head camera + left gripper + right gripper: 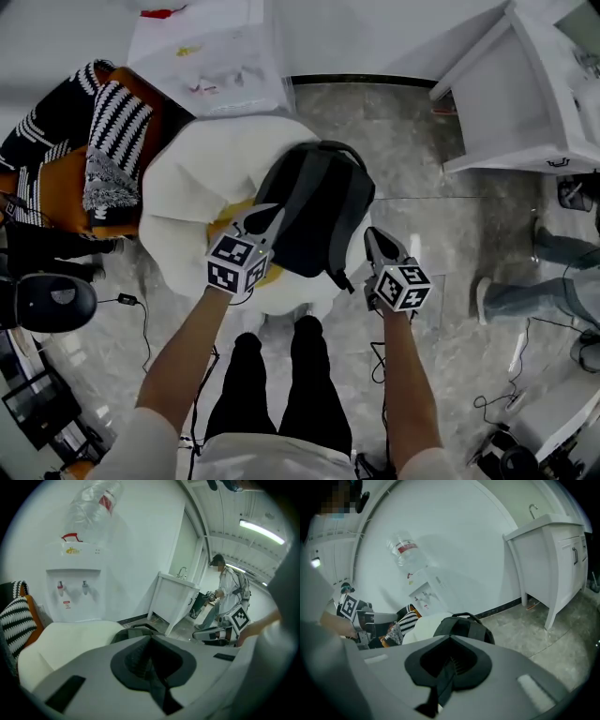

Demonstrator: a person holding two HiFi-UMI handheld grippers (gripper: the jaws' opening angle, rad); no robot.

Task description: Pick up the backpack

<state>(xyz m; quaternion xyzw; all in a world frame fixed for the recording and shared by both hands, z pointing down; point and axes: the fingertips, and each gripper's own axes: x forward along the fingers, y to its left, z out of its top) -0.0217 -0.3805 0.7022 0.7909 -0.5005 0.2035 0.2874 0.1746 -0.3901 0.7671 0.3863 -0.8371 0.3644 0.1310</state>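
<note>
Two seats fill the left of the head view. An orange chair stands at the far left with a black-and-white striped throw draped over it. Just beside the chair is a white cushioned seat. Behind them, against the wall, stands a white water dispenser. The left gripper view shows its upturned bottle.

The left gripper has its jaws closed together with nothing between them. It hovers over the near left edge of the backpack, and whether it touches the fabric cannot be told. The backpack is dark grey. It lies on the right part of the white seat with its carry handle at the far end, toward the wall, and a strap trails off its near right corner.

The right gripper is likewise closed and empty. It sits just beside the backpack's near right side, above the marble floor. In its own view the backpack lies ahead, beyond the joined jaws.

Below the grippers are the wearer's legs in black trousers. Further right a white sink cabinet stands against the wall. At the right edge are another person's legs in jeans.
</note>
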